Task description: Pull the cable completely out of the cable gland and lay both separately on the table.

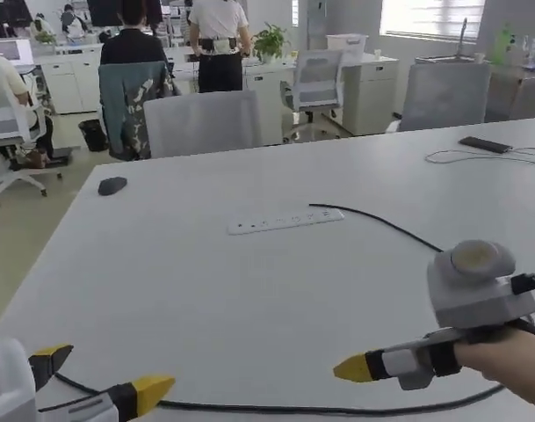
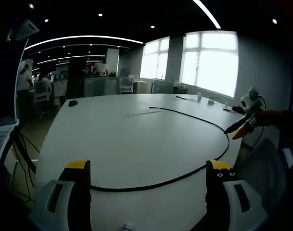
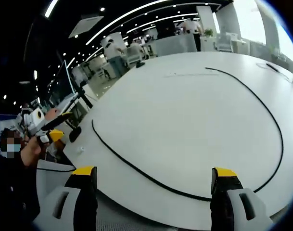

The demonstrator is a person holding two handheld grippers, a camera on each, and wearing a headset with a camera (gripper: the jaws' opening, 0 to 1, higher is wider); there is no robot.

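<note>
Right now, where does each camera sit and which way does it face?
Head view: on the person's head, facing down at a white table and long black cable; a hand shows.
Left gripper view: on the yellow-tipped left gripper, facing bright windows; own open jaws show.
Right gripper view: on the right gripper, facing across the table; own open jaws show.
All share the cable.

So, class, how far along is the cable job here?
Done: black cable lies on the table. In hand: nothing; left tool and right tool are open, clear of it. Left: I cannot tell whether a gland sits on the cable, so possibly the pull itself.
</note>
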